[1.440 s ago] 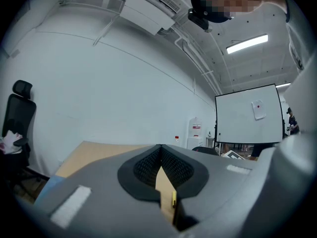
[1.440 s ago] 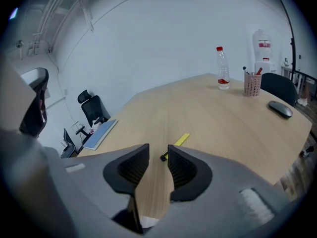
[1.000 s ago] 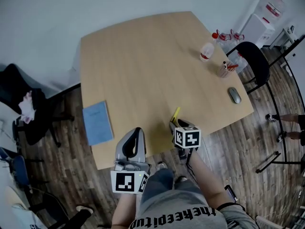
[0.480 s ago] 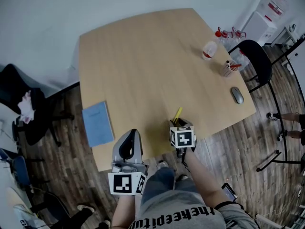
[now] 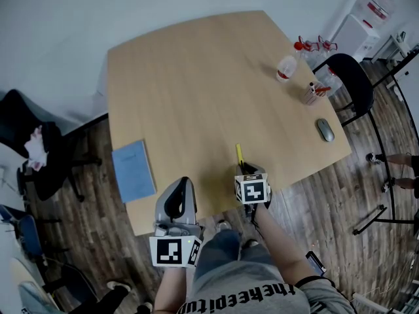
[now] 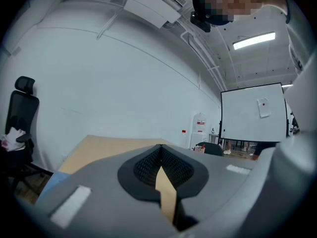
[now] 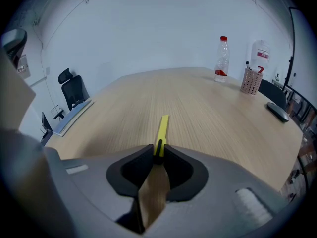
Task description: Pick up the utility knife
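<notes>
Utility knife (image 7: pixel 162 128), near end pinched in the just-closed right claw (image 7: pixel 158 151), yellow body jutting straight ahead.

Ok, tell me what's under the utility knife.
Only bare table shows beneath the yellow utility knife. Its near end is covered by the right gripper, whose jaws have just been closing onto it, so what lies under there is hidden.

The left claw (image 5: pixel 184 183) points level in front of the body, jaws pressed together and empty. The right claw (image 5: pixel 243 170) tilts downward, its jaws having just been closing, now clamped on the utility knife (image 7: pixel 162 127).
</notes>
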Demonstrator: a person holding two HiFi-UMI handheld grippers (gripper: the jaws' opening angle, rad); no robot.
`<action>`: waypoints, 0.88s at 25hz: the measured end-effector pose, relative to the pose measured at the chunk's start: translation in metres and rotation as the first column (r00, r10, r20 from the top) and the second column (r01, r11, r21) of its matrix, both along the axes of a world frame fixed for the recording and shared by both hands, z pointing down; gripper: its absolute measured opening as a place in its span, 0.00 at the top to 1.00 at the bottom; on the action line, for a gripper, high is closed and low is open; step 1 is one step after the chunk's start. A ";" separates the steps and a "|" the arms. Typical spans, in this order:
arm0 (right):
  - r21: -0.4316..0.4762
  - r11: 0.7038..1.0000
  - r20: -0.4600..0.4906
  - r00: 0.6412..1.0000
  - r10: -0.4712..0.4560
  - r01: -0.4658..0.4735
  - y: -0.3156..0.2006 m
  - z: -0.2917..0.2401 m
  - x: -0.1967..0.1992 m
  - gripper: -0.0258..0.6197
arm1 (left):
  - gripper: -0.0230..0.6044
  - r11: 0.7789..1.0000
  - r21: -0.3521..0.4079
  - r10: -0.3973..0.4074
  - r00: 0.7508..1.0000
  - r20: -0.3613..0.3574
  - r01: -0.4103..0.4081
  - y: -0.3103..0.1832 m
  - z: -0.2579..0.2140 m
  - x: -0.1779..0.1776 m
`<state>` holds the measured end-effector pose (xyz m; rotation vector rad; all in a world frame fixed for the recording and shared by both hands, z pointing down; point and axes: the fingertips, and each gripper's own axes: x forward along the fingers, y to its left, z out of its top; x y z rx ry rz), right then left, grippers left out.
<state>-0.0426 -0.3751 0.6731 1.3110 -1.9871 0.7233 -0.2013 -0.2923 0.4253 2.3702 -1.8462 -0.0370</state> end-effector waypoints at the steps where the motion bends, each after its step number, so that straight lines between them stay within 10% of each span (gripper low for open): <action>1: 0.000 1.000 0.008 1.000 0.001 -0.001 0.000 -0.001 0.001 0.86 | 0.93 1.000 -0.001 -0.001 1.000 0.001 0.001 0.000 0.000 0.001; 22: 0.196 0.978 0.146 0.984 -0.100 0.071 0.030 -0.078 0.002 0.86 | 0.93 1.000 -0.003 0.002 1.000 0.012 -0.002 0.013 -0.001 0.021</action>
